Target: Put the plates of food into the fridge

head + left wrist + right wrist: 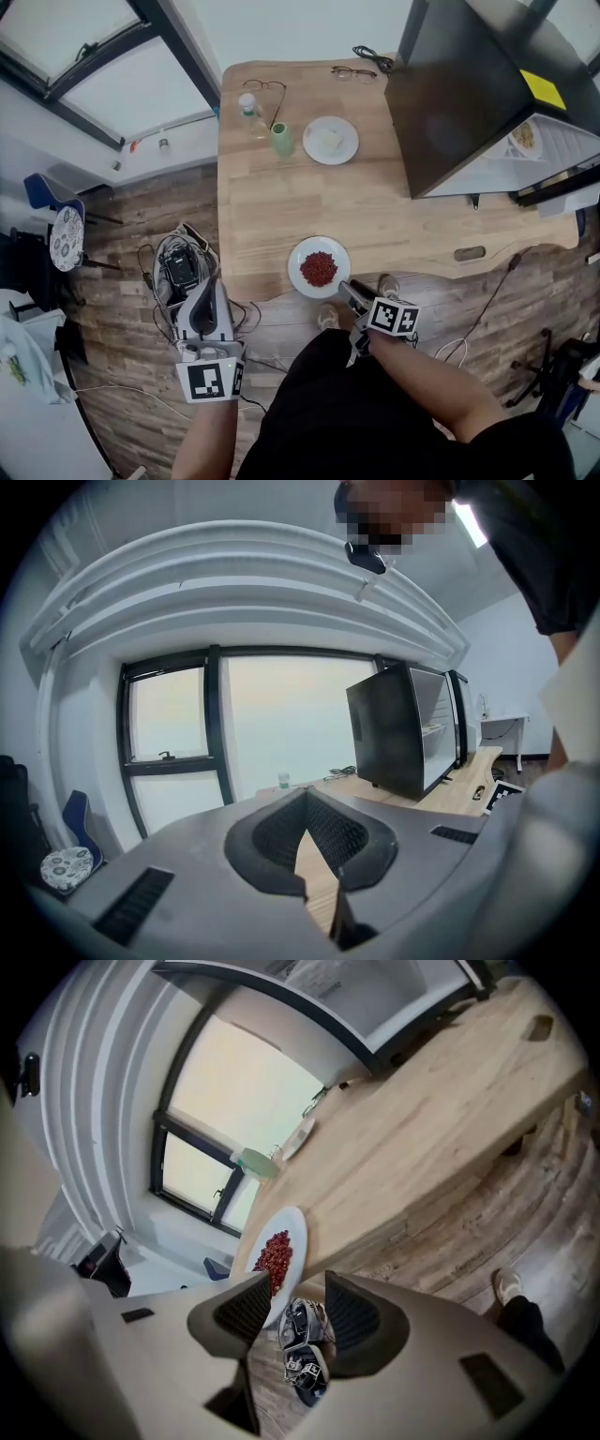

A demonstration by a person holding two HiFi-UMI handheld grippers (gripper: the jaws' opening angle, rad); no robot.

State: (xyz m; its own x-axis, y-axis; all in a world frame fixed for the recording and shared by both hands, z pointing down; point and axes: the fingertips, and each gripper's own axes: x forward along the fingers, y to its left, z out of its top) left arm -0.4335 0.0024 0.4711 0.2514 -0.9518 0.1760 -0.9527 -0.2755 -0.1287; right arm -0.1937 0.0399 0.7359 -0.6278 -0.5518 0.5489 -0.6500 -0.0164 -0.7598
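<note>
Pale wood is running the length of the table (281,206), with a plank floor below it and tall windows at the left. At the far right a black fridge (469,103) is standing on the table with its door hanging open, so its shelves are ready to take the plates. What looks like one plate (525,138) is already lying on a shelf inside. The plate of red food (319,267) is sitting at the near edge of the table, well apart from the fridge. A second plate with pale food (330,140) is waiting farther back, just beside a green cup (282,140) and a bottle (248,111).

The right tool (352,291) is hovering just beside the near right rim of the red-food plate, tilting downward, its jaws standing spread and pinching nothing. In the right gripper view the rim is showing at the left pad (246,1309) rather than between both pads, and the gap is framing a bag of gear (302,1335) on the floor. That spread looks meant for slipping over the rim, gripping the edge while keeping the pads out of the food. The left tool (212,281) is hanging off the table's near left, over the floor, with its jaws pressed together and empty. It seems to be idling out of the way.
</note>
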